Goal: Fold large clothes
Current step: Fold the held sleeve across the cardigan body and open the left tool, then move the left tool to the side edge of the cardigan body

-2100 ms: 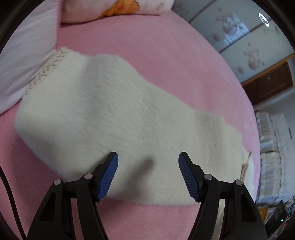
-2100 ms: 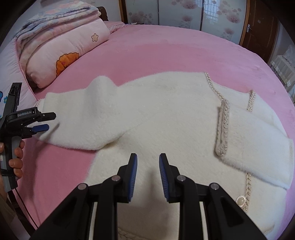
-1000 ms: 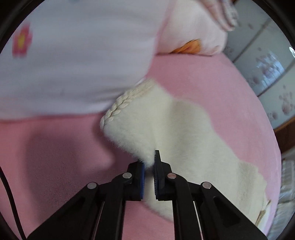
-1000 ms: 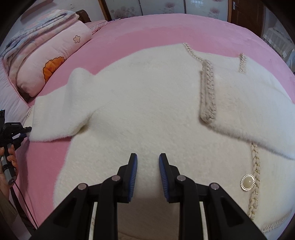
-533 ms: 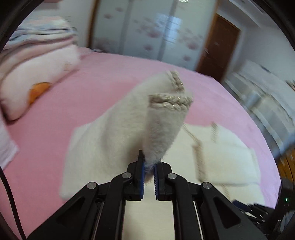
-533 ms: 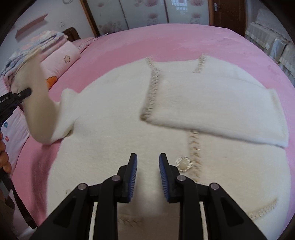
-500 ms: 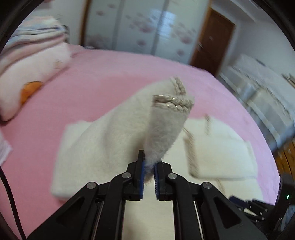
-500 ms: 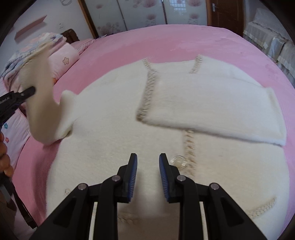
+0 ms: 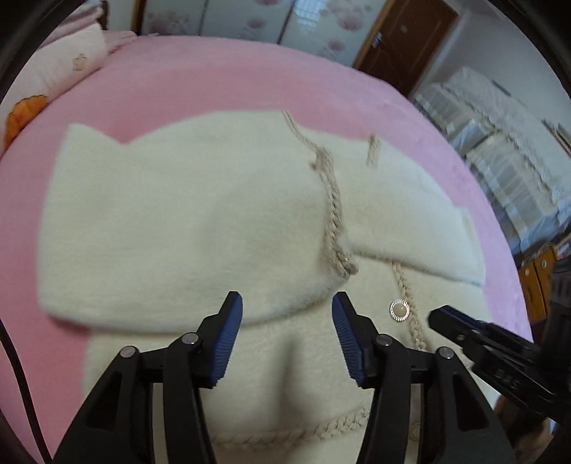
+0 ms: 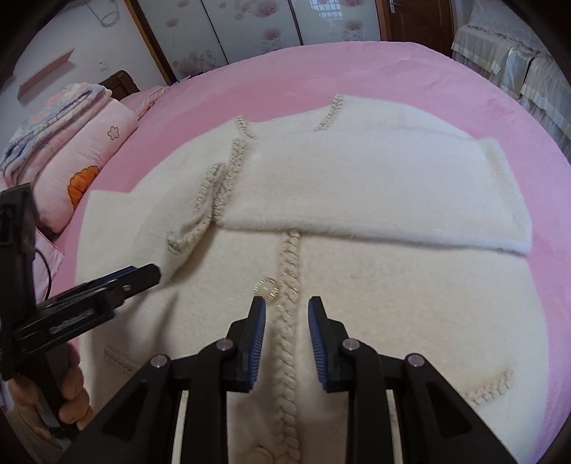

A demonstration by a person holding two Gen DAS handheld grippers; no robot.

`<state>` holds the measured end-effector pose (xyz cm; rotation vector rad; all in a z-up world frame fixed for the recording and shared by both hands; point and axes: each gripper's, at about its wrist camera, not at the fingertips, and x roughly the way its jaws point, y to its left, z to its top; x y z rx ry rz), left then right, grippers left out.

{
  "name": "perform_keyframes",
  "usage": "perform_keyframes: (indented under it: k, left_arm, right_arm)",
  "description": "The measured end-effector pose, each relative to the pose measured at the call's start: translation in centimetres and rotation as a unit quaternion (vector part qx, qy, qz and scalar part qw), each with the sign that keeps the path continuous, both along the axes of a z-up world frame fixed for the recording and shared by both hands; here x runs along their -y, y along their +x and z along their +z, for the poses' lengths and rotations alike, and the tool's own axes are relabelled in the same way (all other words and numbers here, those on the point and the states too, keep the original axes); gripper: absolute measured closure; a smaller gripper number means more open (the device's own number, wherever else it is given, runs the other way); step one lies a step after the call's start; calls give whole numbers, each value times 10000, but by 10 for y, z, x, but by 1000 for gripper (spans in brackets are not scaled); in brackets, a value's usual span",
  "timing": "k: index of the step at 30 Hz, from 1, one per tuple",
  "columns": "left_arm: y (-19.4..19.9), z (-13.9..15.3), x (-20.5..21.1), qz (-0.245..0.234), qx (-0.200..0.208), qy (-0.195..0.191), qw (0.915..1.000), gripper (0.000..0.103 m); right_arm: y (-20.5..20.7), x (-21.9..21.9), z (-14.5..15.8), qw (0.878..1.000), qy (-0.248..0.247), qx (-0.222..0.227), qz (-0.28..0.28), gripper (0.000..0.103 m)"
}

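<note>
A fluffy cream cardigan (image 9: 200, 228) (image 10: 392, 285) with braided trim lies flat on the pink bed. Both sleeves are folded across its chest, the left sleeve (image 9: 171, 250) (image 10: 150, 228) lying with its cuff near the middle and the right sleeve (image 10: 374, 192) beside it. My left gripper (image 9: 287, 335) hovers just above the left sleeve's edge; its jaws are opening and nothing is between them. It also shows at the left of the right wrist view (image 10: 139, 276). My right gripper (image 10: 287, 339) hangs over the braided front band (image 10: 285, 357), jaws slightly apart and empty, near a round button (image 10: 266, 285).
Folded pink quilts (image 10: 67, 142) are stacked at the bed's head on the left. The pink bedspread (image 9: 214, 78) surrounds the cardigan. Wardrobe doors (image 10: 249, 25) and a wooden door (image 9: 399, 39) stand beyond. A hand (image 10: 67, 396) grips the left tool's handle.
The left gripper carried the left sleeve across onto the cardigan's chest, then let go and opened. The sleeve now lies flat. The right gripper shifted over the front band, its gap unchanged.
</note>
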<state>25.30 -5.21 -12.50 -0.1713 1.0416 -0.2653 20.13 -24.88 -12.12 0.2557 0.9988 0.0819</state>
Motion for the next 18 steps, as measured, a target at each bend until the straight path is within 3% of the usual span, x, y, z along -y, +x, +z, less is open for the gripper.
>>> perform_keyframes:
  k: [1, 3, 5, 10, 16, 18]
  left_arm:
    - [-11, 6, -8, 183, 132, 30, 9997, 40]
    - [-28, 15, -25, 595, 352, 167, 9975, 34]
    - [-46, 22, -49, 978, 418, 312, 9938, 33]
    - [-68, -5, -97, 1682, 87, 430, 9848, 33]
    - [-68, -36, -118, 2022, -387, 353, 9779, 33]
    - [-64, -41, -117, 2032, -445, 317, 9776, 33]
  right_arm:
    - [5, -5, 1, 9999, 104, 17, 60, 77]
    - [12, -15, 4, 9994, 311, 66, 156, 65]
    - [20, -25, 6, 9982, 524, 111, 262, 51]
    - [48, -47, -3, 9961, 782, -89, 402, 50]
    - [83, -70, -24, 9952, 794, -409, 393, 51]
    - [92, -81, -29, 9951, 633, -553, 526, 59]
